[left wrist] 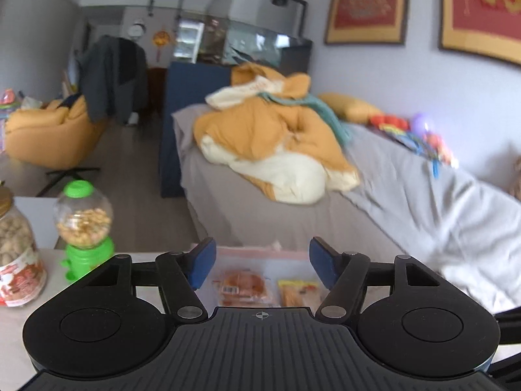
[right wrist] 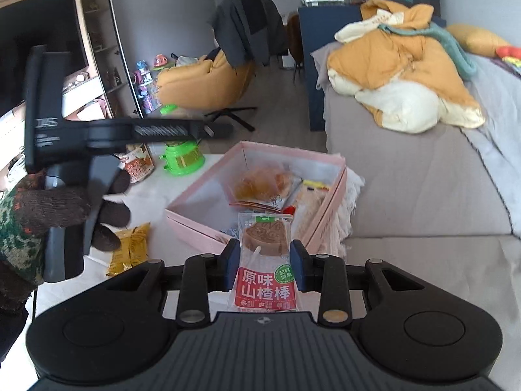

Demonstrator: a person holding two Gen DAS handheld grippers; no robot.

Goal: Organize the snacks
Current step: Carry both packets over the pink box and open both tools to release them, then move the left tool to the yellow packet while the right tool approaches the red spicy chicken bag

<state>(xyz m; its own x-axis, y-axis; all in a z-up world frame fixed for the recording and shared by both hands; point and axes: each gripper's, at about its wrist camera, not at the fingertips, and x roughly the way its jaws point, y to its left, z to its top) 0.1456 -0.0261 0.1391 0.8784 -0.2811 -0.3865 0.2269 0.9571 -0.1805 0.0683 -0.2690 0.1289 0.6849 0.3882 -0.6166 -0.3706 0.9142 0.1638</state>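
Setting: white table (right wrist: 176,192) beside a grey-covered bed (right wrist: 407,176) in a lived-in room.
Right gripper: right gripper (right wrist: 264,268) is clamped on a hawthorn stick packet (right wrist: 265,260), blue pads pressing both of its sides; the packet stands upright, its top edge reaching over the near wall of the box.
Box: pink box (right wrist: 208,179) lies open just beyond the right gripper, holding a wrapped orange pastry (right wrist: 262,184) and other packets too crowded to tell apart.
Left gripper: left gripper (left wrist: 260,262) has its fingers spread apart with nothing between them; under it show the pastry (left wrist: 244,285) and a yellow packet (left wrist: 298,293) inside the box.
Left hand: gloved left hand (right wrist: 65,215) grips the left tool's handle at the left of the right wrist view, over the table.
On the table: yellow snack bag (right wrist: 130,249) near the box's left corner; green-capped dispenser of nuts (left wrist: 83,224) and a gold-lidded jar (left wrist: 18,251) farther left.
Farther off: orange-and-cream quilt (right wrist: 403,75) heaped on the bed; yellow armchair (right wrist: 202,81) with a dark jacket (right wrist: 247,29) hung over it.
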